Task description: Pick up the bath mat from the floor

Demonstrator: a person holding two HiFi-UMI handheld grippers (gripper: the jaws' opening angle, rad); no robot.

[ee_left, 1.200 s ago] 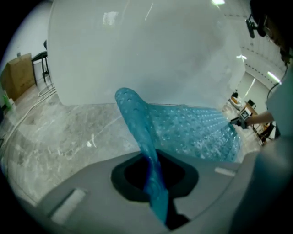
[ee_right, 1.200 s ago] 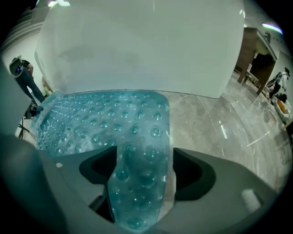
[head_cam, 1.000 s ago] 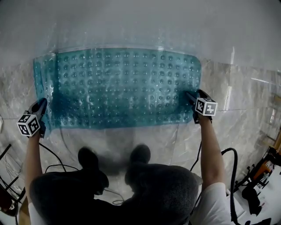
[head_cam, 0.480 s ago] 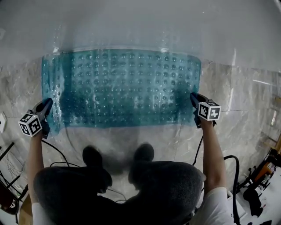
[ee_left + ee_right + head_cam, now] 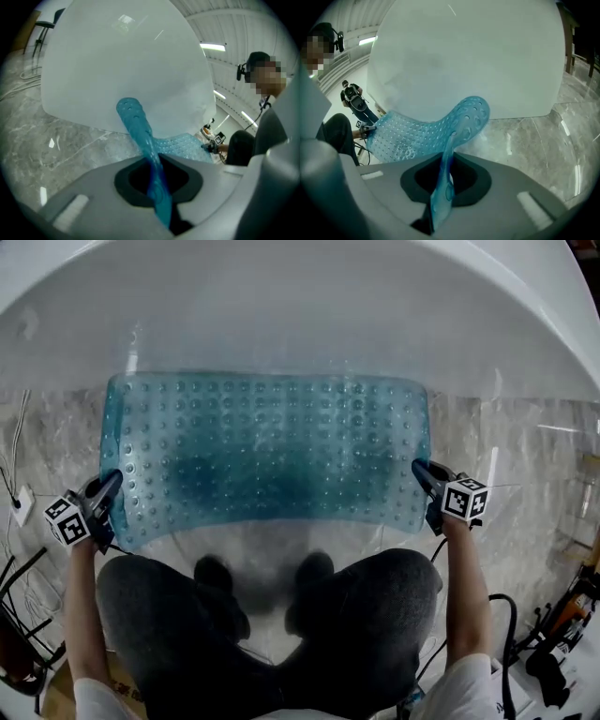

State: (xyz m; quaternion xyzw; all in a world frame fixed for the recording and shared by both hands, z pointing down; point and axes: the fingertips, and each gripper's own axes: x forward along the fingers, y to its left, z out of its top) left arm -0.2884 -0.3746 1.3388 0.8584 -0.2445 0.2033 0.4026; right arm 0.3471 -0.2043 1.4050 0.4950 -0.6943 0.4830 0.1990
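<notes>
The translucent blue bath mat [image 5: 267,456], dotted with suction cups, hangs stretched between my two grippers above the marble floor. At its left short edge, the left gripper [image 5: 114,479] is shut on it. In the left gripper view the mat's edge [image 5: 136,122] runs up out of the jaws of the left gripper [image 5: 157,183]. My right gripper [image 5: 417,468] holds the right short edge. Its jaws have just been closing and now pinch the mat [image 5: 464,117], which curls up from the right gripper [image 5: 443,183].
A white bathtub [image 5: 300,306] curves across the far side, just beyond the mat. Grey marble floor [image 5: 525,456] lies all round. The person's legs and shoes [image 5: 272,615] stand below the mat's near edge. Cables [image 5: 19,446] trail at the left, and equipment [image 5: 562,643] sits at the bottom right.
Both grippers have risen with the mat, which has come up off the floor. Its folded left edge has straightened, and the near edge now hangs over the shoes.
</notes>
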